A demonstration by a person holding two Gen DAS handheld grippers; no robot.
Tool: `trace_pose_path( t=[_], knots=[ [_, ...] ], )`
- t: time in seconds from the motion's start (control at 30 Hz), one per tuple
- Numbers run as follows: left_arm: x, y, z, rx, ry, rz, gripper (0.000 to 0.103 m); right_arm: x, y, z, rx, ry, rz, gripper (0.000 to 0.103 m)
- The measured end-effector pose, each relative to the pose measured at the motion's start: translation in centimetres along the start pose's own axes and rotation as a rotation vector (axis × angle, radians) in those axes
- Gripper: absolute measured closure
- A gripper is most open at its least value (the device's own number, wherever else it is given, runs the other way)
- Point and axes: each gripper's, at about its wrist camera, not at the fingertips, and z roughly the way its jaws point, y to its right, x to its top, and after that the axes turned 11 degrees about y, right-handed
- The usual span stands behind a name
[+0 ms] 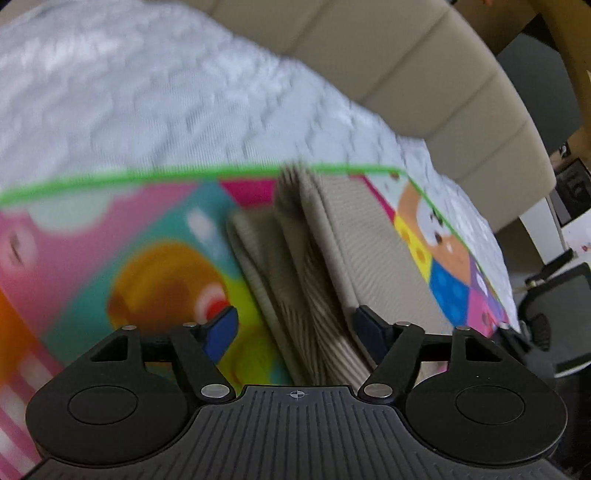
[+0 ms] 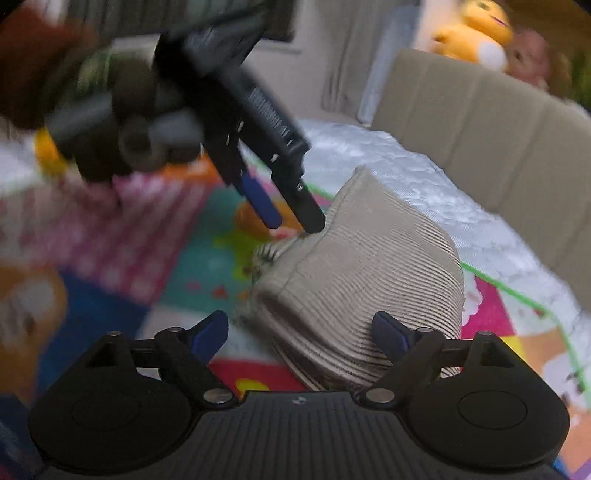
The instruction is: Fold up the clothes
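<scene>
Left wrist view: as I look along my left gripper [image 1: 295,328], its blue-padded jaws stand wide apart with nothing between the pads.
Garment, left wrist view: beige ribbed garment [image 1: 332,266], folded into a stack of several layers with the layer edges facing me; blurred by motion along its upper end.
Garment position, left wrist view: it lies on the colourful play mat [image 1: 147,240], running away from the camera; its near end sits between the two fingers, closer to the right one, and I cannot tell whether that finger touches it.
Surroundings, left wrist view: the mat has a green border and lies on a white textured bed cover [image 1: 147,92]; a beige padded headboard [image 1: 424,66] stands behind.
Right wrist view: my right gripper [image 2: 301,332] is also spread wide, holding nothing.
Garment, right wrist view: same ribbed beige bundle [image 2: 369,273], a rounded fold with a loose frayed-looking bit at its left edge.
Garment position, right wrist view: its near end lies between the fingers, toward the right one.
Left gripper, right wrist view: it reaches in from the upper left [image 2: 291,218], one dark fingertip at the garment's top edge, the blue pad apart from it.
Background, right wrist view: blurred plush toys [image 2: 476,33] above the headboard.
</scene>
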Motion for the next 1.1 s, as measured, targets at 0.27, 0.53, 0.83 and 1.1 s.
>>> trace_pose_path(
  t=[0.27,0.53,0.83,1.1],
  knots=[
    [-2.5,0.7,0.5,-0.092,-0.074,-0.018,0.067,3.6,6.5,-1.6,0.06,0.073,0.392,0.098],
    [-3.6,0.9,0.6,-0.112,-0.123,0.061,0.061,4.0,6.8,4.3,0.2,-0.026,0.584,0.098],
    [-0.1,-2.5,-2.8,-0.075,-0.003,-0.036,0.031,3.0,2.7,5.3,0.149,-0.047,0.346,0.097],
    [0.2,0.0,1.7,0.017,-0.052,0.056,0.035,3.4,1.5,4.8,0.095,-0.056,0.286,0.097]
  ],
)
